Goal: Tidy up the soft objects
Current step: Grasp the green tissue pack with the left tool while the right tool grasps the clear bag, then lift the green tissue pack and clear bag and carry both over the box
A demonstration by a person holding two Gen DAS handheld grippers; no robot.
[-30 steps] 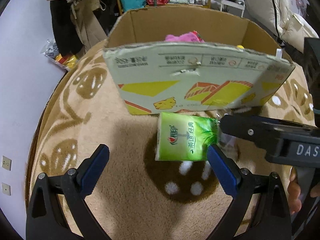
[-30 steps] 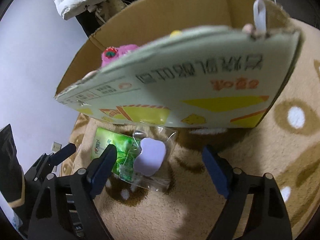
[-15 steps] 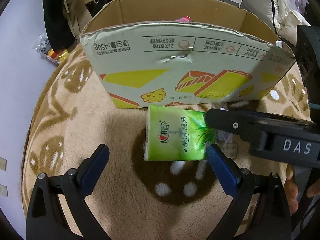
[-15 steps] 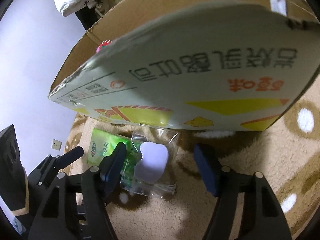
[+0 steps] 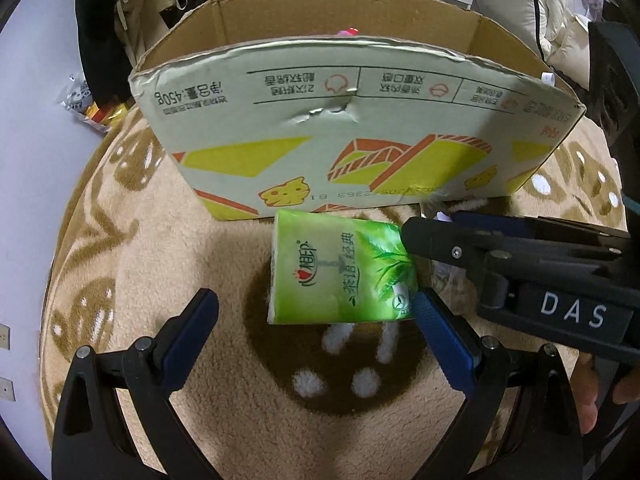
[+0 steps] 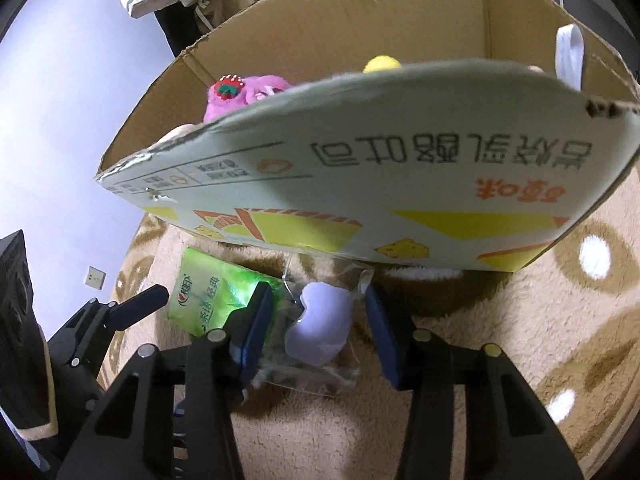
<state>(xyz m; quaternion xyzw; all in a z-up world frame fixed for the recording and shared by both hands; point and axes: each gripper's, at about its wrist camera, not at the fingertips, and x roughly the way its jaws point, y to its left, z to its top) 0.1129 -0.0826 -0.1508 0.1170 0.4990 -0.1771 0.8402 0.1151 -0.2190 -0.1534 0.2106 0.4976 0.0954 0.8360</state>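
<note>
Surface: beige plush rug [image 5: 168,264] with brown pattern and white dots; pale wall at left, clothes and clutter beyond the far edge.
Cardboard box [image 5: 360,128]: open-topped, stands on the rug, printed near wall with yellow and orange graphics.
Box contents: pink plush toy [image 6: 244,94] with a strawberry patch at the left; a yellow item [image 6: 382,65] peeks over the near wall.
Green tissue pack [image 5: 340,270]: lies flat on the rug, just in front of the box's near wall.
Clear plastic bag [image 6: 320,320]: holds a pale lavender soft item, on the rug just right of the tissue pack.
Left gripper [image 5: 316,340]: fingers wide apart, hovering at the near end of the tissue pack, holding nothing.
Right gripper [image 6: 320,316]: fingers narrowed, flanking the clear bag; whether the pads press it, cannot tell.
</note>
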